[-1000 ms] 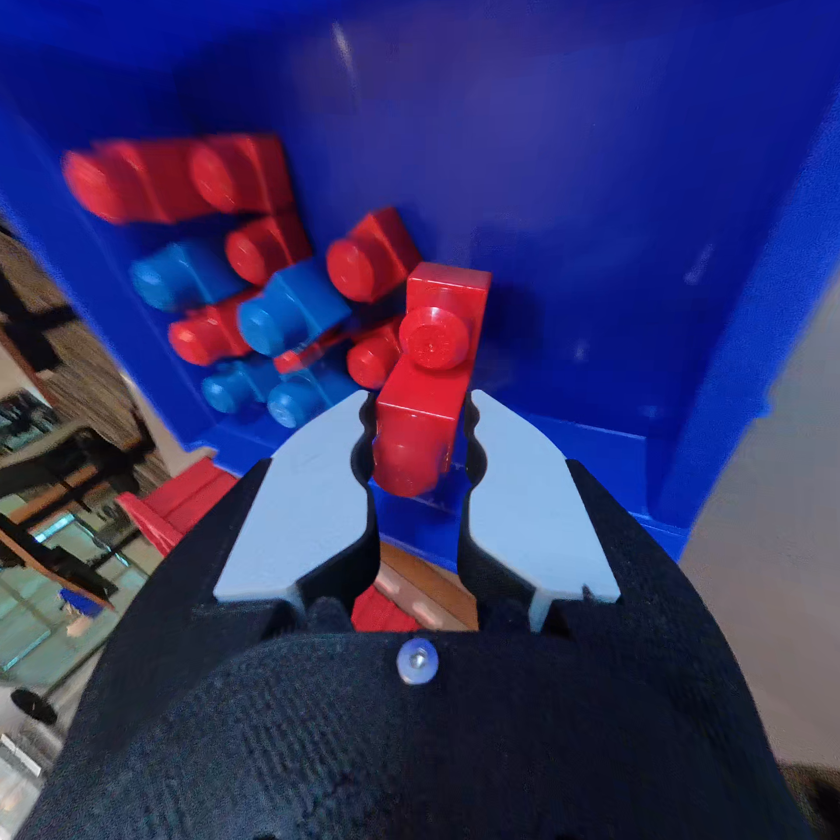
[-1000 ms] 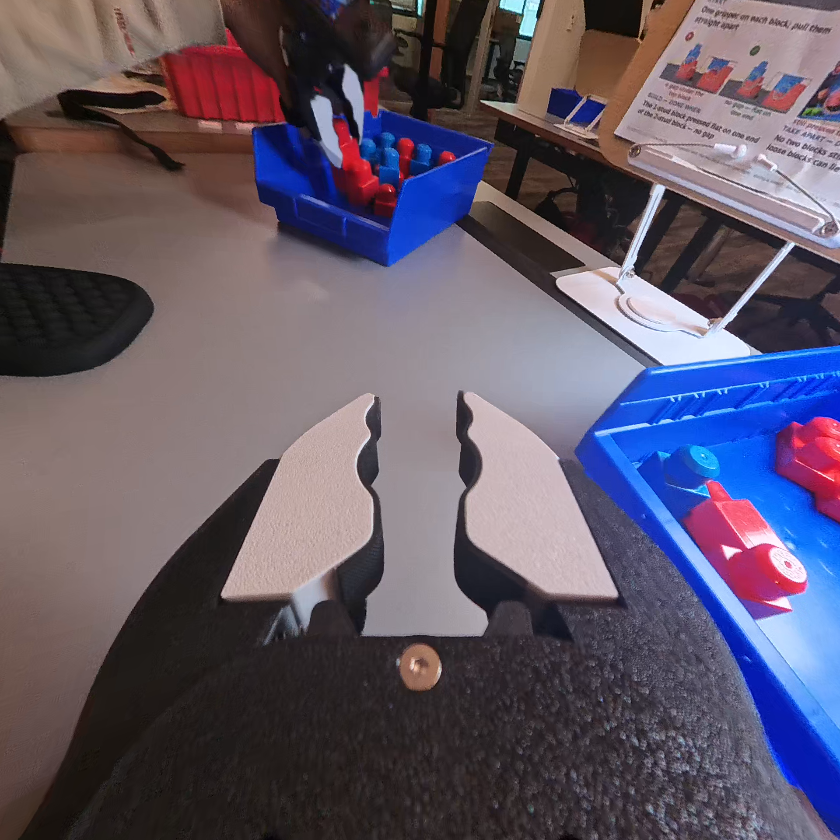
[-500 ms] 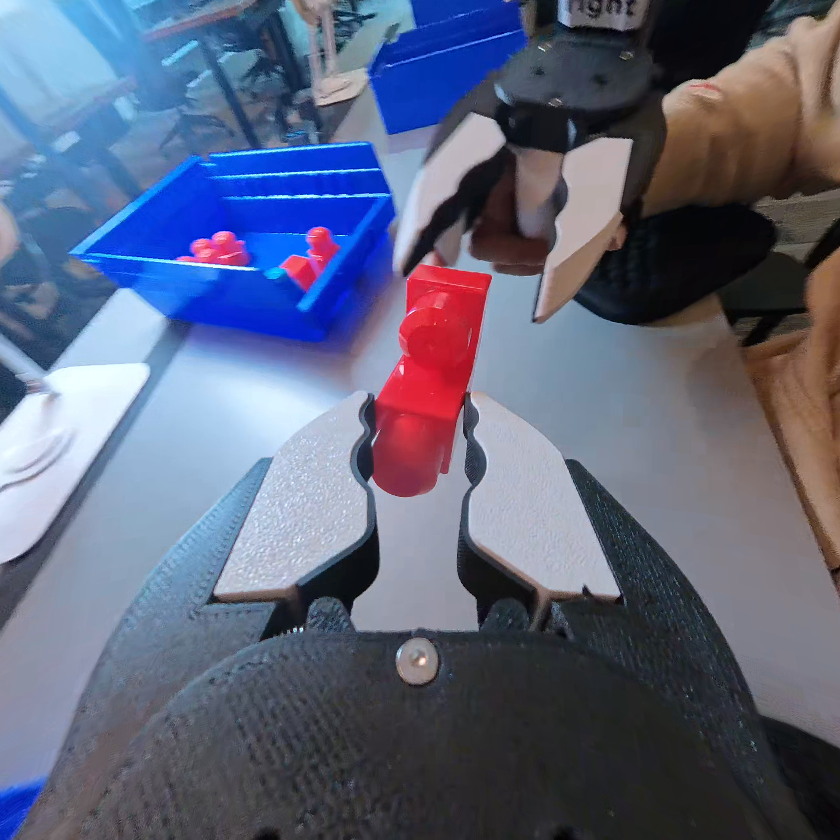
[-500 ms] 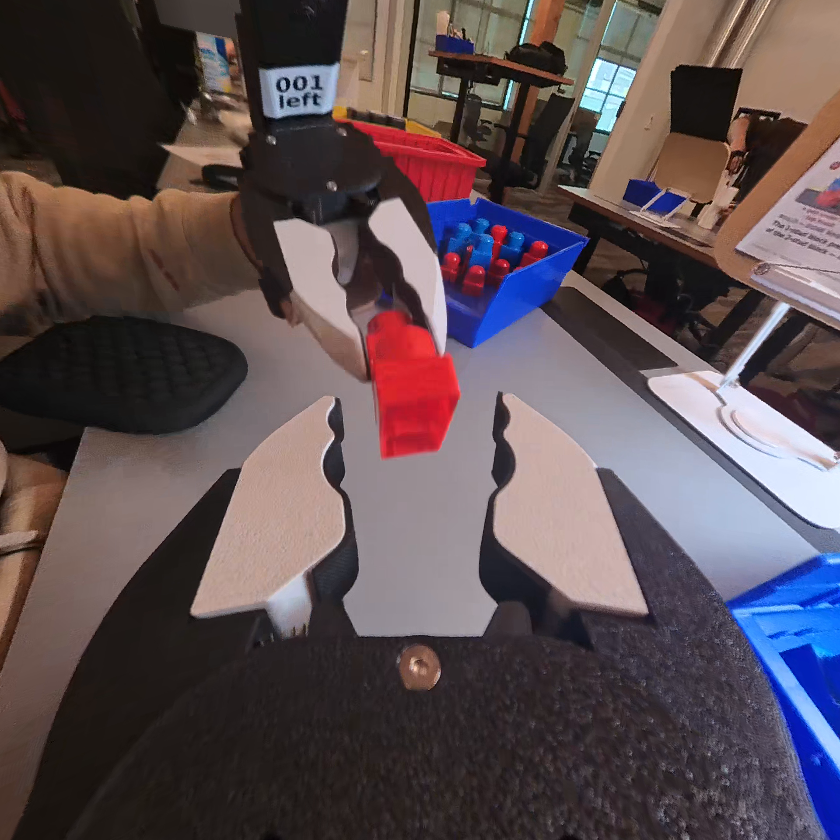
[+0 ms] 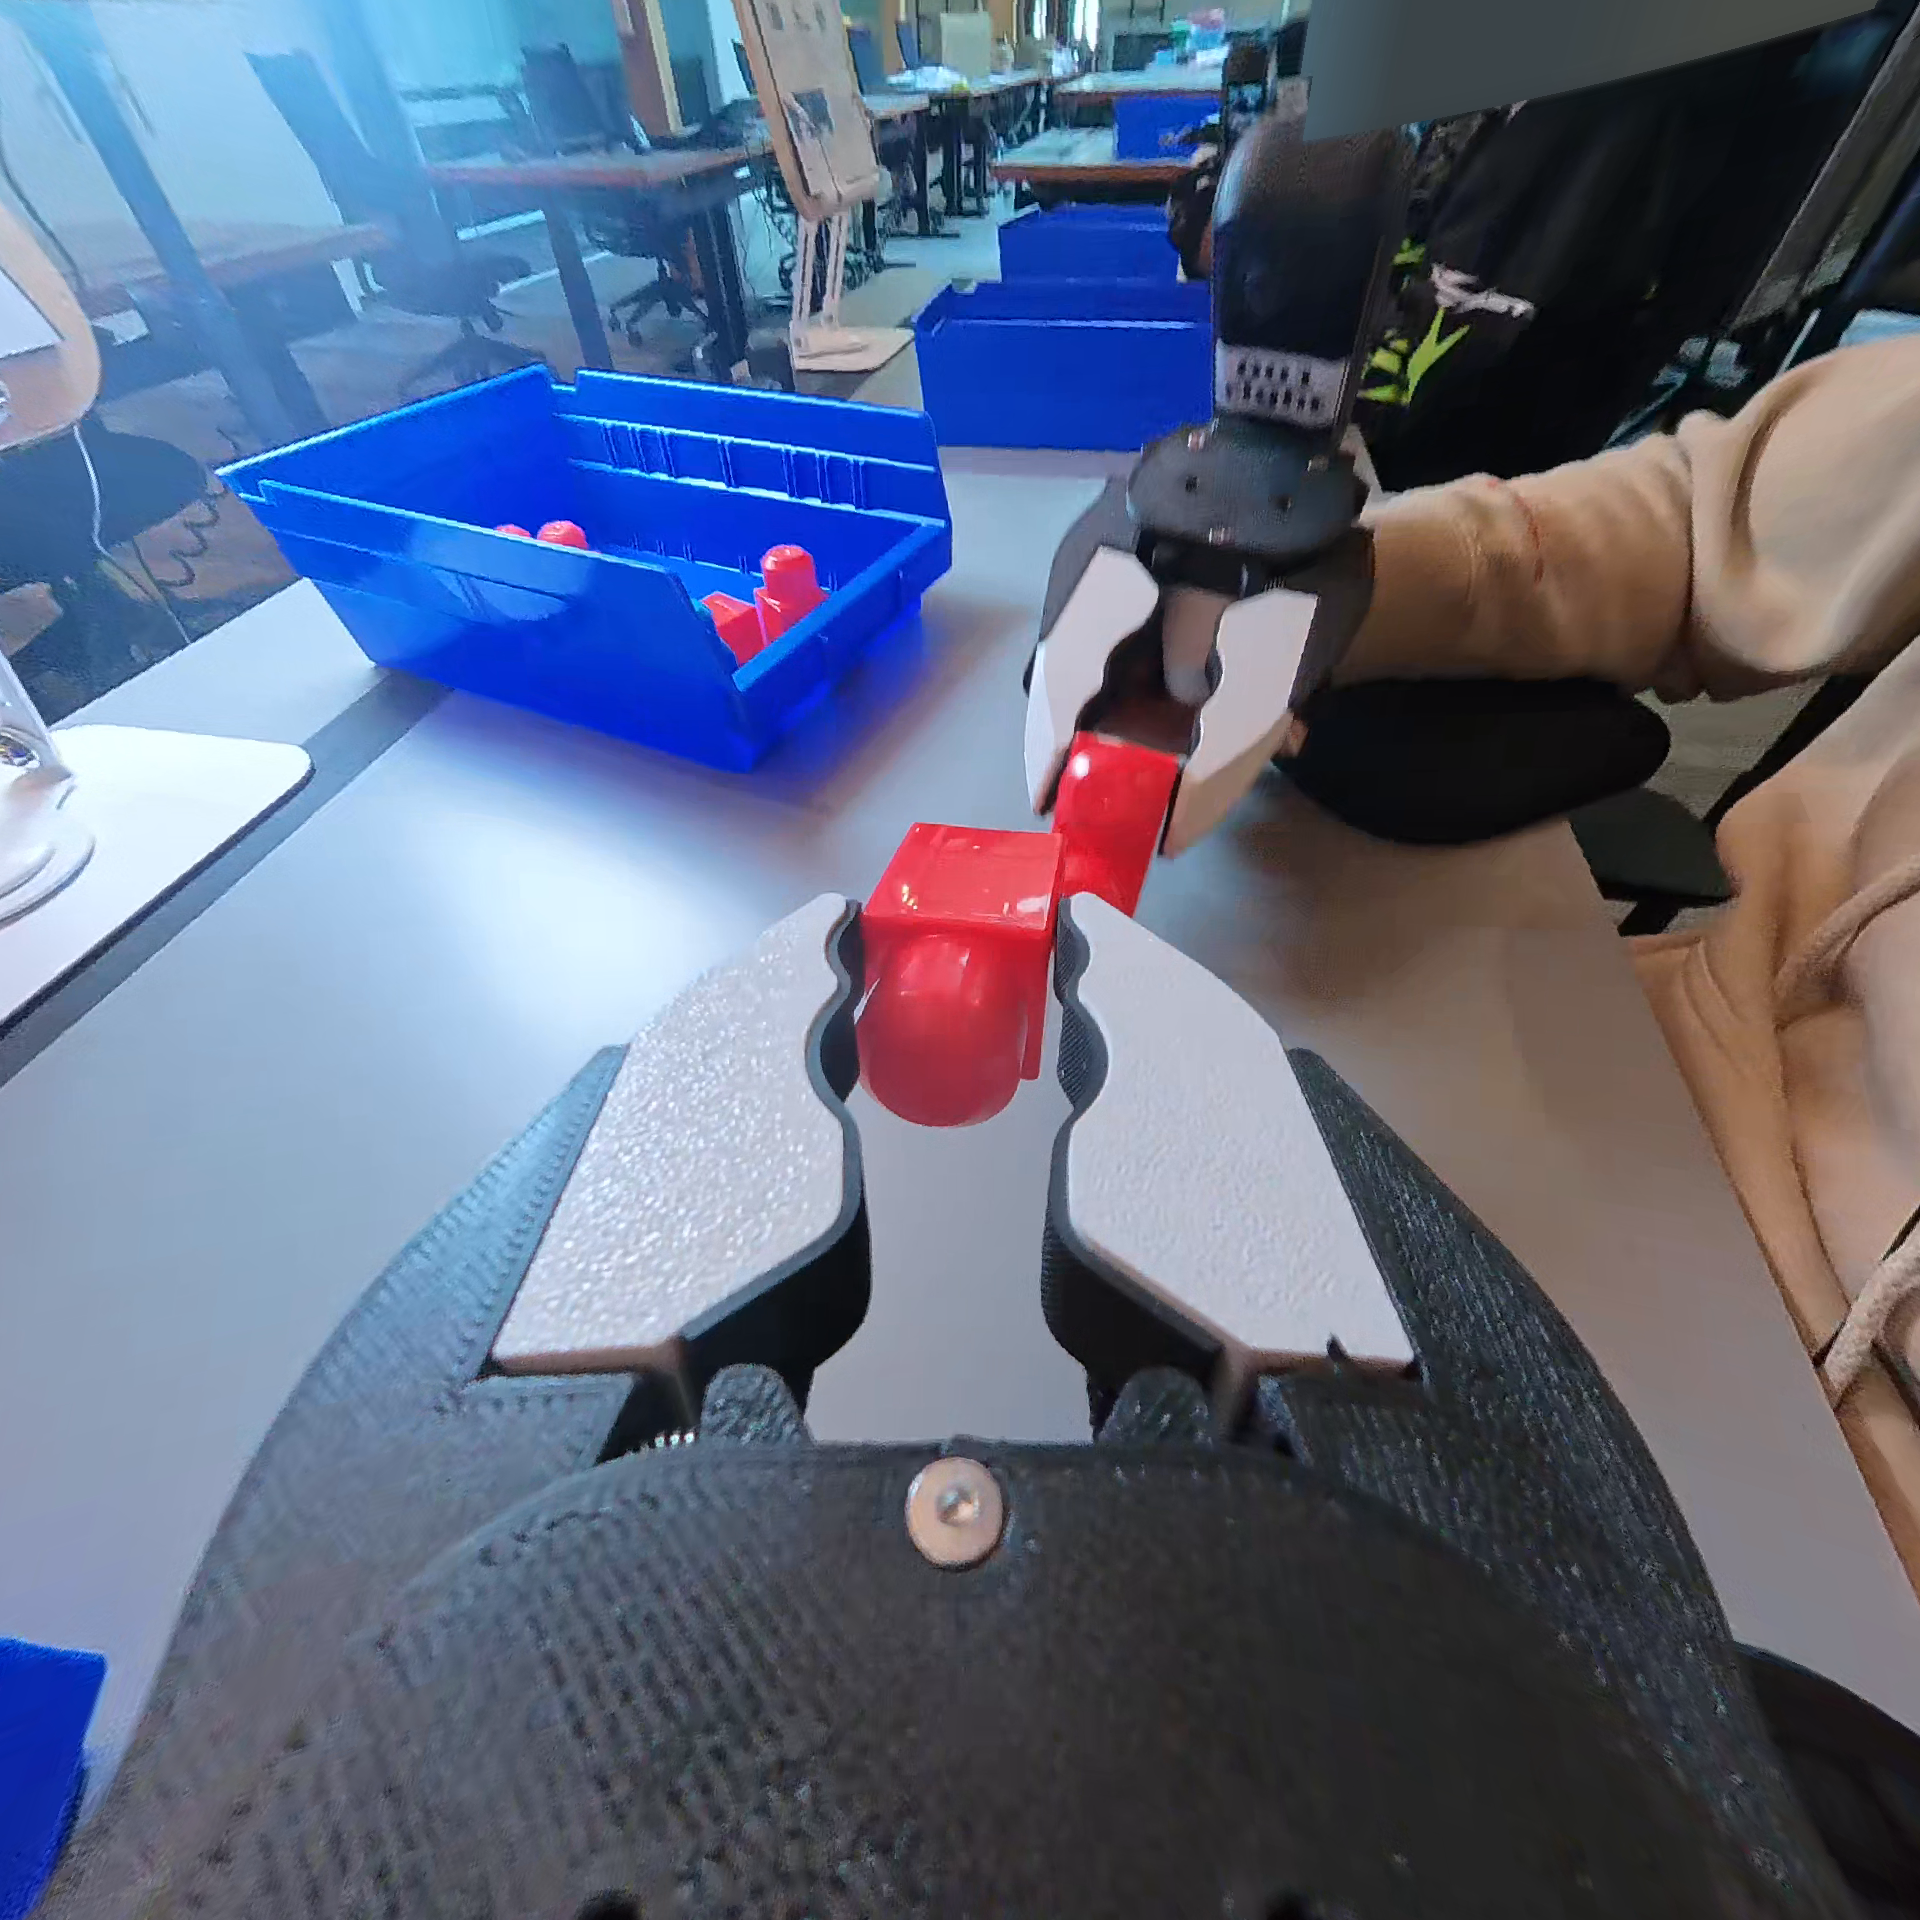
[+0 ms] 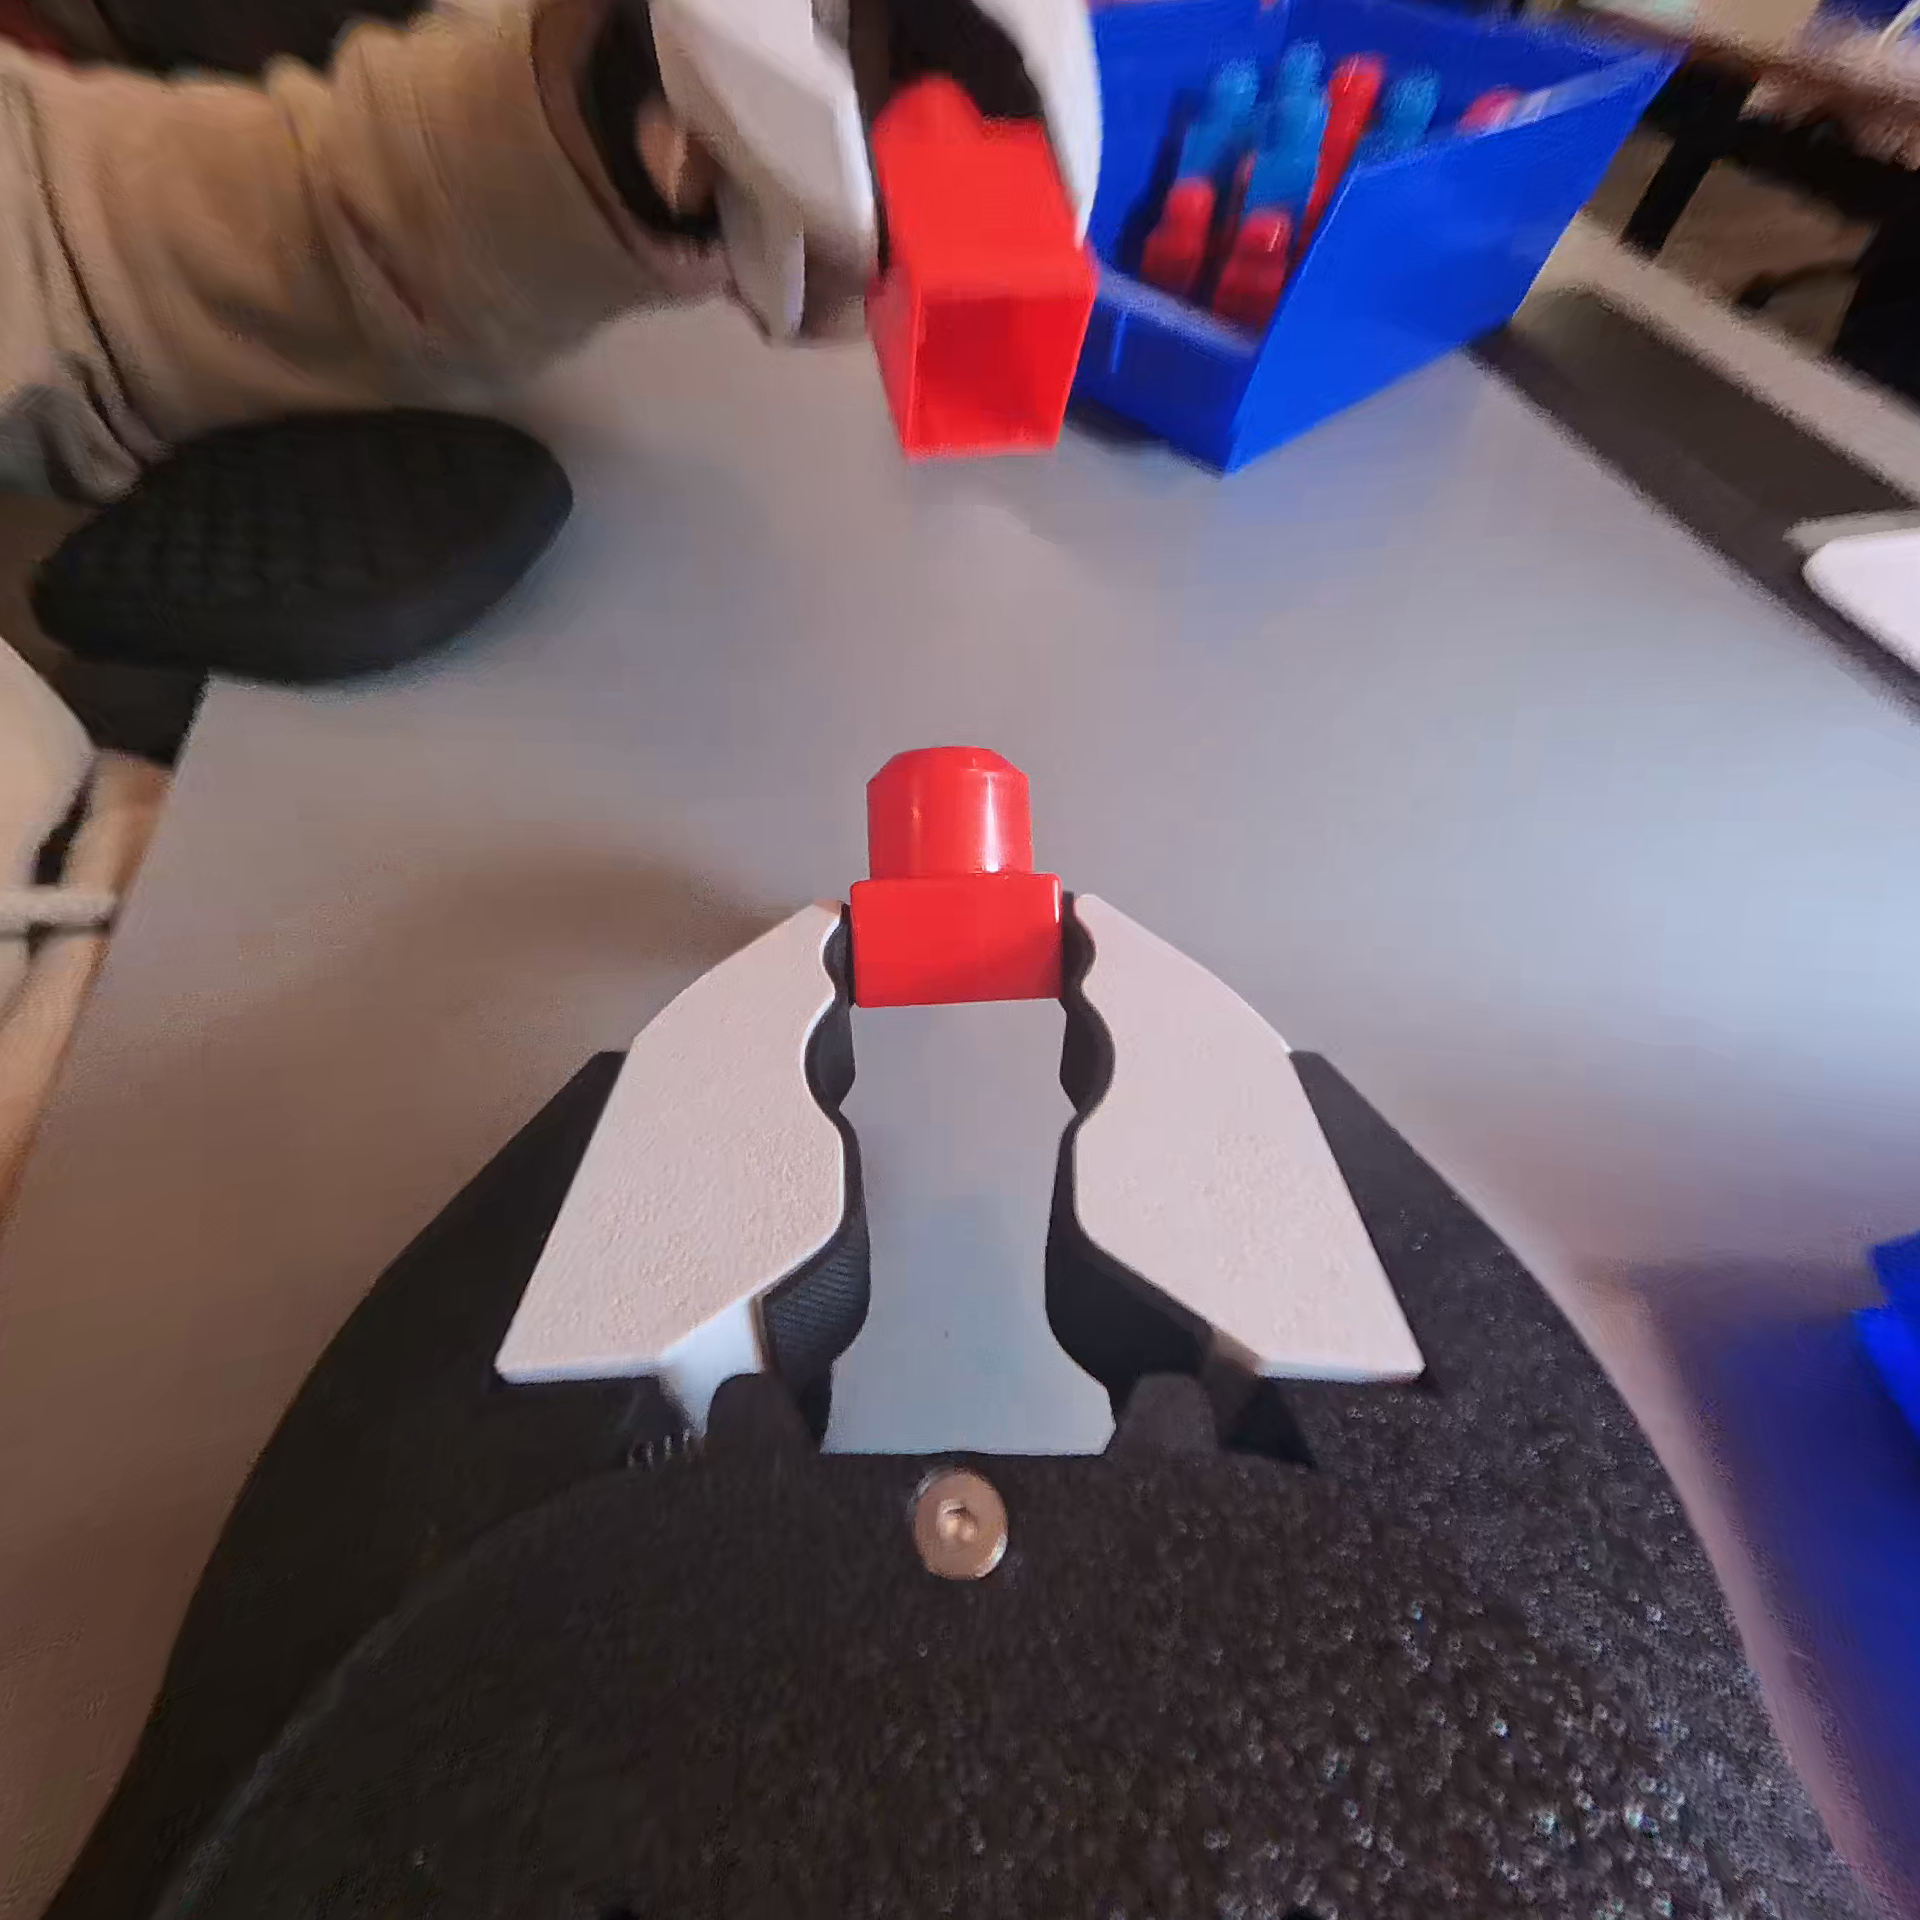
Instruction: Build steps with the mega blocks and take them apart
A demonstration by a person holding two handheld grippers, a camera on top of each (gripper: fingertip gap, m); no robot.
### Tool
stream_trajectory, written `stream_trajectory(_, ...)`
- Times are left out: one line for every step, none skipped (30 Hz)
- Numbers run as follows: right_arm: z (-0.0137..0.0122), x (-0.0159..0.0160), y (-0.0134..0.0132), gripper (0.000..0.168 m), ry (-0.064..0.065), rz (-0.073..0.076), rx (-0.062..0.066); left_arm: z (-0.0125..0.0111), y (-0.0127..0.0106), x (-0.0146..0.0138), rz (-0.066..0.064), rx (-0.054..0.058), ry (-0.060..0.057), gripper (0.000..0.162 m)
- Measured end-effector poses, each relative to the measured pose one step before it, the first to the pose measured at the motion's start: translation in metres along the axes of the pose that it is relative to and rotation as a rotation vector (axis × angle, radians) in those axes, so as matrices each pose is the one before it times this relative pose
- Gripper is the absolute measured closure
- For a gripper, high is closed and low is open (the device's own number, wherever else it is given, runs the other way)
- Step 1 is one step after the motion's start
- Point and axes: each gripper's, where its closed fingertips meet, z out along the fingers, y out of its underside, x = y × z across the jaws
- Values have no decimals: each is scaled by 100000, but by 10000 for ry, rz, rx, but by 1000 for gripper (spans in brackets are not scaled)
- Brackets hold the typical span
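My left gripper [image 5: 956,914] is shut on a red block [image 5: 961,904], with one stud pointing back toward its camera. In the right wrist view the left gripper [image 6: 935,260] holds that block [image 6: 977,343] with its hollow underside facing me. My right gripper [image 6: 956,914] is shut on a small one-stud red block [image 6: 951,831], stud pointing forward. A gap of table separates the two blocks in the right wrist view. In the left wrist view the right gripper [image 5: 1112,821] and its block [image 5: 1107,800] sit just beyond my left fingertips.
A blue bin [image 5: 582,644] with a few red blocks stands at the far left of the grey table [image 5: 416,935]. Another blue bin [image 6: 1351,312] holds several red and blue blocks. A black pad [image 6: 301,540] lies by the table edge. A white stand base [image 5: 104,810] is at the left. My right fingertips sit around 12 centimeters from my left ones.
The left gripper carried the red stack from the bin to mid-table. The right gripper, open before, has shut on the one-stud block, which now sits apart from the left's block.
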Motion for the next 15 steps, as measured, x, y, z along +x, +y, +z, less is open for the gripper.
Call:
stream_trajectory(570, -73, 1153, 131, -100, 12, -517, -10, -43, -107, -96, 127, -20, 127)
stream_trajectory(504, 57, 1277, 131, 17, -149, -637, 42, -53, -45, -50, 112, -15, 127)
stream_trajectory(365, -59, 1309, 131, -53, -201, -715, 70, -45, 65, -56, 88, 40, 127)
stream_trajectory(263, -70, 1285, 130, -64, -174, -789, 115, -6, 175, -71, 53, 107, 127)
stream_trajectory(84, 292, 692, 123, 232, -171, -487, 154, 67, 172, -39, -9, 76, 127)
stream_trajectory(-170, 358, -61, 115, 306, -99, -63, 196, 144, 130, 42, -73, 16, 127)
stream_trajectory(-316, 176, -490, 109, 108, 84, 168, 243, 187, 241, 85, -122, 62, 127)
stream_trajectory(-390, 126, -911, 108, 34, 240, 423, 290, 149, 342, 74, -94, 102, 127)
stream_trajectory(-430, -44, -1224, 108, -45, 267, 617, 345, 94, 374, 63, -52, 100, 127)
stream_trajectory(-385, -328, -1356, 108, -146, 201, 675, 419, 112, 409, 52, -70, 114, 127)
stream_trajectory(-258, -523, -1381, 108, -170, 105, 666, 487, 134, 490, 63, -73, 134, 127)
stream_trajectory(-80, -618, -1271, 108, -158, 40, 593, 550, 132, 544, 71, -63, 147, 127)
stream_trajectory(89, -644, -1088, 108, -139, 5, 492, 609, 96, 646, 60, -41, 191, 127)
stream_trajectory(195, -623, -868, 109, -107, -49, 398, 653, 93, 697, 37, -44, 216, 127)
stream_trajectory(232, -526, -532, 114, -70, -119, 235, 665, 96, 639, 59, -51, 185, 127)
